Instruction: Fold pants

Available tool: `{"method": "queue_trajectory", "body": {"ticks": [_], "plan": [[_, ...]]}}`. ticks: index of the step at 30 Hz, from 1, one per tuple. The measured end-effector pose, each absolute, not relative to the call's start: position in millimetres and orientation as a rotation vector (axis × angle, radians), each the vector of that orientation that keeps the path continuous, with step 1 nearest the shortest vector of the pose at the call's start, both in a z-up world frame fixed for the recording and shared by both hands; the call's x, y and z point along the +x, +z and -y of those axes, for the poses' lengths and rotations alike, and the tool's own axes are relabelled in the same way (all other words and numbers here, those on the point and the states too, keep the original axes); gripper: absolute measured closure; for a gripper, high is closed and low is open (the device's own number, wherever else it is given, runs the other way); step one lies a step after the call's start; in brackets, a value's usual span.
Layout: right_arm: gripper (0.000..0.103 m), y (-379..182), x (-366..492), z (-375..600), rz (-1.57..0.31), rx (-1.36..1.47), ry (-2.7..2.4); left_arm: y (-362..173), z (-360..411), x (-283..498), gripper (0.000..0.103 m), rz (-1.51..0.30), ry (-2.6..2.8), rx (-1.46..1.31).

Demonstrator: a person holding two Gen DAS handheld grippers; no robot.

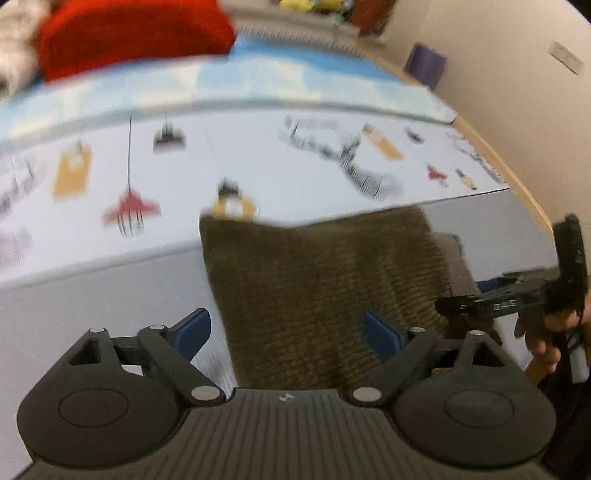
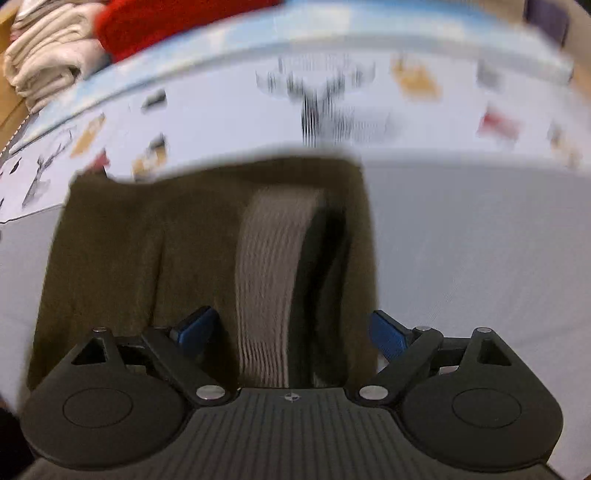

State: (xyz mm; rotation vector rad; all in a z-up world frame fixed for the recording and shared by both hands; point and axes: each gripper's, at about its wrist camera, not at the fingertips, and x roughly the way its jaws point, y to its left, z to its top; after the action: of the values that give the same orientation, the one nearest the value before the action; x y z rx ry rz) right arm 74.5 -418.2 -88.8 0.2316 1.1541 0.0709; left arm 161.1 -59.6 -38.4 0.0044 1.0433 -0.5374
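One pair of olive-brown ribbed pants (image 1: 325,295) lies folded mid-frame on the grey table (image 1: 92,291), paler waistband (image 2: 273,273) showing, top edge meeting the printed cloth (image 1: 258,158). Bare table lies open left and right. Left gripper (image 1: 286,332) and right gripper (image 2: 293,332) both gape wide, holding nothing.

A pale grey bench (image 2: 480,240) carries brown ribbed pants (image 2: 129,258), a printed paper sheet (image 1: 258,155), and, seemingly, red cloth (image 1: 133,33) beyond.
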Motion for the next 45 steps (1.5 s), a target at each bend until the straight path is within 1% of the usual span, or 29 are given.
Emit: {"method": "queue_trajectory", "body": {"ticks": [1, 3, 6, 12, 16, 19, 21, 22, 23, 24, 25, 26, 27, 28, 29, 31, 35, 40, 41, 42, 44, 45], "plan": [[0.003, -93.0, 75.9, 422.4, -1.166, 0.263, 0.067, -51.9, 59.1, 169.6, 0.01, -1.094, -0.52, -0.022], [0.002, -94.7, 81.2, 425.8, -1.176, 0.28, 0.087, -72.8, 59.5, 183.6, 0.01, -1.196, -0.483, -0.053], [0.001, -100.1, 85.1, 431.4, -1.196, 0.298, 0.121, -89.9, 59.7, 199.7, 0.01, -1.239, -0.441, -0.095], [0.0, -109.2, 92.9, 438.5, -1.218, 0.369, 0.138, -124.8, 67.2, 232.8, 0.01, -1.363, -0.445, -0.213], [0.0, -111.2, 95.2, 439.8, -1.224, 0.38, 0.149, -133.5, 69.0, 245.0, 0.006, -1.363, -0.447, -0.306], [0.0, -111.5, 95.1, 442.0, -1.222, 0.382, 0.159, -130.7, 75.1, 244.7, 0.008, -1.347, -0.445, -0.32], [0.001, -110.6, 93.9, 441.6, -1.218, 0.377, 0.159, -126.7, 81.8, 243.0, 0.019, -1.322, -0.446, -0.275], [0.001, -110.4, 94.1, 440.9, -1.216, 0.373, 0.157, -124.2, 84.5, 241.9, 0.022, -1.311, -0.446, -0.255], [0.001, -109.8, 94.5, 439.5, -1.213, 0.367, 0.153, -121.7, 86.2, 241.1, 0.029, -1.301, -0.445, -0.234], [0.004, -108.6, 94.7, 438.4, -1.206, 0.36, 0.149, -118.3, 88.0, 240.4, 0.037, -1.288, -0.448, -0.206], [0.008, -106.5, 94.9, 435.8, -1.196, 0.352, 0.147, -114.1, 89.5, 239.6, 0.042, -1.272, -0.45, -0.181], [0.011, -103.6, 95.6, 432.7, -1.182, 0.344, 0.146, -108.8, 89.8, 239.1, 0.054, -1.252, -0.448, -0.167], [0.018, -100.4, 96.6, 429.3, -1.167, 0.338, 0.145, -101.0, 89.6, 238.4, 0.06, -1.22, -0.446, -0.146], [0.024, -97.4, 98.3, 426.3, -1.153, 0.333, 0.144, -94.0, 89.0, 236.9, 0.061, -1.183, -0.45, -0.111], [0.027, -94.0, 100.6, 423.2, -1.134, 0.328, 0.141, -86.9, 88.9, 236.1, 0.062, -1.144, -0.447, -0.077], [0.036, -88.2, 106.6, 417.7, -1.097, 0.34, 0.143, -75.8, 83.4, 237.1, 0.063, -1.088, -0.419, -0.033], [0.041, -81.5, 124.9, 389.1, -1.046, 0.342, 0.183, -63.8, 57.6, 248.1, 0.063, -1.039, -0.341, -0.007], [0.044, -73.5, 151.7, 345.5, -0.982, 0.336, 0.234, -51.1, 12.0, 264.0, 0.063, -1.008, -0.228, -0.073], [0.044, -71.7, 155.9, 338.1, -0.971, 0.34, 0.24, -49.2, 4.0, 266.3, 0.061, -1.002, -0.206, -0.085], [0.044, -69.5, 160.3, 329.9, -0.958, 0.343, 0.246, -47.0, -3.8, 268.7, 0.055, -0.997, -0.176, -0.096], [0.043, -67.5, 164.8, 319.2, -0.944, 0.345, 0.244, -41.3, -16.6, 272.1, 0.047, -0.977, -0.1, -0.111], [0.041, -68.2, 168.6, 313.1, -0.951, 0.339, 0.231, -37.9, -22.6, 272.5, 0.045, -0.963, -0.069, -0.117]]}}
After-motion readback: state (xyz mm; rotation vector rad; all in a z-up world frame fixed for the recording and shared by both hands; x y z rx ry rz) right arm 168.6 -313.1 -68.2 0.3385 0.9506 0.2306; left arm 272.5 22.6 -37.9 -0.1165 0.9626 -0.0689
